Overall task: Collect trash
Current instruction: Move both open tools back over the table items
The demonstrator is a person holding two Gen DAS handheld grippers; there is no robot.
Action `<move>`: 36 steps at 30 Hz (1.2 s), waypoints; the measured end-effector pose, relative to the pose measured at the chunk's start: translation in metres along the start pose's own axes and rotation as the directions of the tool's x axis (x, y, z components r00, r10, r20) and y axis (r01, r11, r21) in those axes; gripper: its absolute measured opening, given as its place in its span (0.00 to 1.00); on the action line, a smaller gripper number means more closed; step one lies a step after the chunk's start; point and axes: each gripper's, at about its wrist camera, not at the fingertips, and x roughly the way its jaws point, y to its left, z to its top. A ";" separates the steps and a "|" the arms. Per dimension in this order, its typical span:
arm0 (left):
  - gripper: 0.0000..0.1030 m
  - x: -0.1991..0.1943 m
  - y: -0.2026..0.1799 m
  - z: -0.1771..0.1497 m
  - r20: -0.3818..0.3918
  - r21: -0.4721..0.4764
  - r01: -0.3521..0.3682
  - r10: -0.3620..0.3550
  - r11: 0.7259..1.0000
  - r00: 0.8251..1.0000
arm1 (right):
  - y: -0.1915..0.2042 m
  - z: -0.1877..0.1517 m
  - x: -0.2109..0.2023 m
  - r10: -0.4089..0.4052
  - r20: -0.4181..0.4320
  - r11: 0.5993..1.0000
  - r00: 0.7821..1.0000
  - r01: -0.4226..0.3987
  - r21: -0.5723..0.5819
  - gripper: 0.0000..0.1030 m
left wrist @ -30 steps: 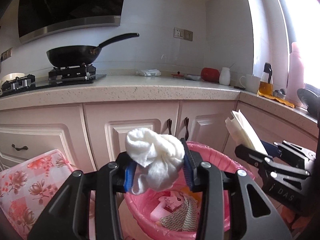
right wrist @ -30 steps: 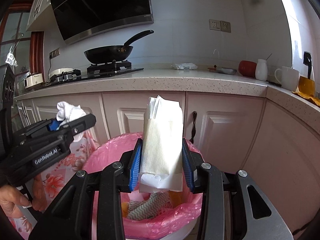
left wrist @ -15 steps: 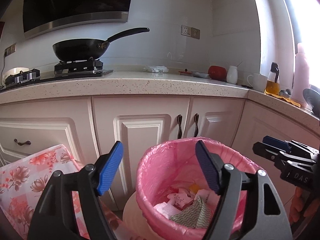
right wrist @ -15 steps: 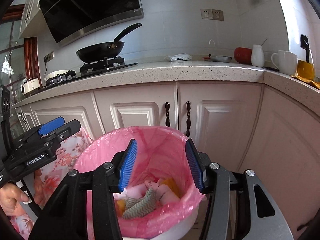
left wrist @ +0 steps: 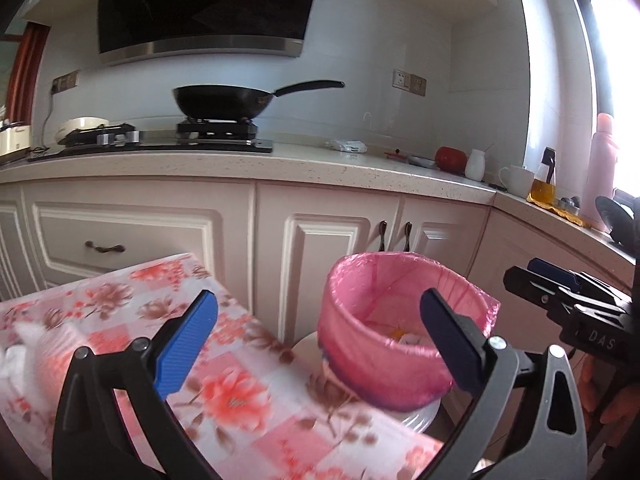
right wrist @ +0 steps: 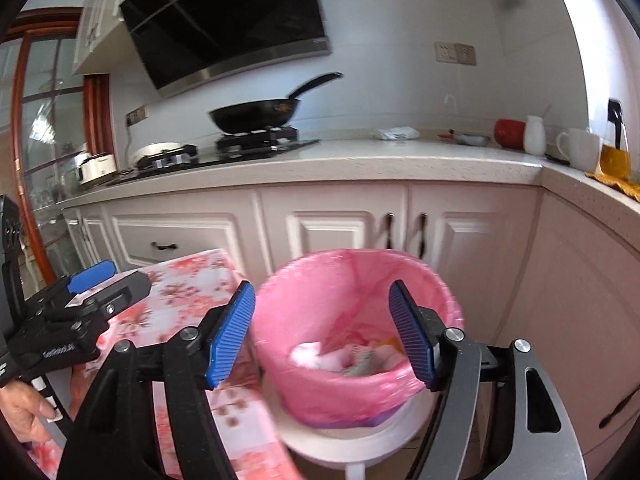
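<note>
Jaws on both grippers had just been opening and stood wide, nothing between them. Left gripper (left wrist: 318, 334) was spread about as far as it goes; right gripper (right wrist: 322, 334) a bit less. A second back, left clamped a crumpled white tissue wad and right a folded paper pack — half a second back both were already gone from the pads. White lumps in the bin (right wrist: 352, 320) at 12 o'clock from the right jaws fit that: both pieces dropped in, so this pair counts as collected, by my read.

Both views had also pulled away from the bin — in the left view it sat at 1 o'clock, past the right-side finger, and the floral tablecloth (left wrist: 224, 380) filled 9 to 6 o'clock. Blurred white items (left wrist: 24, 344) lay on it at 9 o'clock; likely the next trash, too smeared to count.

Counts:
- grippers: two, both empty
- bin: one, pink liner, white base
- wok (left wrist: 224, 100) on the hob: one, at 12 o'clock
- white mug (right wrist: 578, 148): one
- cabinet door handles (right wrist: 404, 230): two, side by side
</note>
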 end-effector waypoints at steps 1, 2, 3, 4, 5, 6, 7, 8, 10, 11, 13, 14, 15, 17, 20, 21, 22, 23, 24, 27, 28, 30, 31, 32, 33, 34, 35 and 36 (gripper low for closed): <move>0.95 -0.010 0.004 -0.002 0.004 -0.005 -0.010 0.010 1.000 1.000 | 0.009 -0.001 -0.006 0.013 0.003 1.000 1.000 -0.013 0.001 0.69; 0.95 -0.025 0.011 -0.006 0.010 -0.014 -0.027 0.028 1.000 1.000 | 0.018 -0.003 -0.012 0.032 0.005 0.999 0.999 -0.032 0.004 0.71; 0.95 -0.040 0.019 -0.010 0.018 -0.022 -0.045 0.045 0.999 0.999 | 0.026 -0.004 -0.015 0.047 0.006 0.999 0.999 -0.047 0.003 0.72; 0.95 -0.055 0.027 -0.014 0.025 -0.031 -0.064 0.065 0.997 0.998 | 0.038 -0.006 -0.021 0.065 0.005 0.998 0.998 -0.065 -0.006 0.73; 0.95 -0.069 0.034 -0.017 0.029 -0.038 -0.082 0.084 0.996 0.996 | 0.047 -0.008 -0.024 0.074 0.005 0.997 0.997 -0.074 -0.013 0.73; 0.95 -0.080 0.042 -0.020 0.029 -0.044 -0.099 0.101 0.994 0.994 | 0.059 -0.011 -0.028 0.091 0.003 0.996 0.996 -0.091 -0.019 0.73; 0.95 -0.094 0.051 -0.024 0.024 -0.050 -0.121 0.123 0.991 0.992 | 0.067 -0.013 -0.031 0.107 -0.001 0.994 0.994 -0.107 -0.022 0.73; 0.95 -0.104 0.057 -0.027 0.020 -0.052 -0.138 0.139 0.989 0.990 | 0.080 -0.016 -0.033 0.129 -0.009 0.991 0.992 -0.129 -0.025 0.73; 0.95 -0.132 0.075 -0.035 0.009 -0.056 -0.190 0.191 0.980 0.982 | 0.103 -0.021 -0.036 0.168 -0.025 0.985 0.985 -0.169 -0.037 0.73; 0.95 -0.143 0.083 -0.038 0.005 -0.058 -0.210 0.210 0.976 0.978 | 0.112 -0.023 -0.037 0.185 -0.032 0.982 0.982 -0.186 -0.044 0.73; 0.95 -0.169 0.099 -0.047 -0.006 -0.064 -0.255 0.256 0.965 0.967 | 0.137 -0.028 -0.039 0.229 -0.054 0.970 0.972 -0.232 -0.068 0.73; 0.95 -0.180 0.107 -0.052 -0.011 -0.065 -0.282 0.281 0.957 0.960 | 0.146 -0.030 -0.039 0.243 -0.062 0.966 0.968 -0.247 -0.078 0.73; 0.95 -0.190 0.114 -0.057 -0.016 -0.067 -0.305 0.305 0.950 0.952 | 0.157 -0.033 -0.038 0.260 -0.073 0.960 0.963 -0.265 -0.088 0.73; 0.95 -0.210 0.131 -0.067 -0.030 -0.076 -0.357 0.356 0.931 0.934 | 0.181 -0.038 -0.038 0.295 -0.093 0.947 0.951 -0.304 -0.106 0.73; 0.95 -0.232 0.152 -0.082 -0.047 -0.096 -0.420 0.417 0.902 0.908 | 0.206 -0.047 -0.036 0.336 -0.112 0.930 0.935 -0.348 -0.117 0.73; 0.95 -0.237 0.160 -0.086 -0.055 -0.103 -0.441 0.437 0.892 0.898 | 0.215 -0.049 -0.033 0.350 -0.123 0.924 0.928 -0.364 -0.119 0.73; 0.95 -0.244 0.170 -0.092 -0.067 -0.112 -0.464 0.459 0.879 0.886 | 0.225 -0.053 -0.029 0.365 -0.139 0.916 0.920 -0.382 -0.123 0.73; 0.95 -0.247 0.175 -0.096 -0.074 -0.117 -0.477 0.472 0.871 0.879 | 0.231 -0.056 -0.026 0.373 -0.152 0.911 0.915 -0.392 -0.124 0.73; 0.95 -0.251 0.183 -0.100 -0.080 -0.121 -0.497 0.491 0.859 0.868 | 0.239 -0.059 -0.021 0.384 -0.168 0.905 0.908 -0.406 -0.124 0.73; 0.95 -0.259 0.203 -0.110 -0.105 -0.126 -0.546 0.537 0.828 0.837 | 0.260 -0.070 -0.009 0.414 -0.207 0.887 0.886 -0.444 -0.129 0.73; 0.95 -0.262 0.211 -0.113 -0.114 -0.130 -0.561 0.550 0.817 0.827 | 0.270 -0.073 -0.003 0.424 -0.221 0.878 0.878 -0.458 -0.138 0.73; 0.95 -0.266 0.224 -0.117 -0.129 -0.143 -0.589 0.575 0.795 0.808 | 0.284 -0.078 0.007 0.439 -0.243 0.865 0.865 -0.480 -0.148 0.73; 0.95 -0.267 0.231 -0.119 -0.138 -0.153 -0.602 0.586 0.784 0.798 | 0.292 -0.080 0.014 0.446 -0.257 0.858 0.857 -0.491 -0.151 0.73; 0.95 -0.266 0.236 -0.120 -0.146 -0.160 -0.611 0.594 0.775 0.791 | 0.298 -0.082 0.019 0.454 -0.268 0.851 0.850 -0.502 -0.152 0.73; 0.95 -0.268 0.243 -0.121 -0.155 -0.167 -0.626 0.606 0.762 0.780 | 0.304 -0.084 0.024 0.462 -0.278 0.844 0.842 -0.514 -0.155 0.73; 0.95 -0.268 0.248 -0.121 -0.160 -0.171 -0.637 0.617 0.752 0.771 | 0.314 -0.086 0.032 0.471 -0.294 0.833 0.832 -0.529 -0.162 0.73; 0.95 -0.268 0.254 -0.122 -0.170 -0.176 -0.653 0.630 0.737 0.757 | 0.322 -0.088 0.037 0.475 -0.308 0.826 0.825 -0.538 -0.169 0.73; 0.95 -0.268 0.259 -0.123 -0.182 -0.182 -0.665 0.639 0.725 0.747 | 0.329 -0.090 0.044 0.478 -0.323 0.819 0.817 -0.548 -0.173 0.73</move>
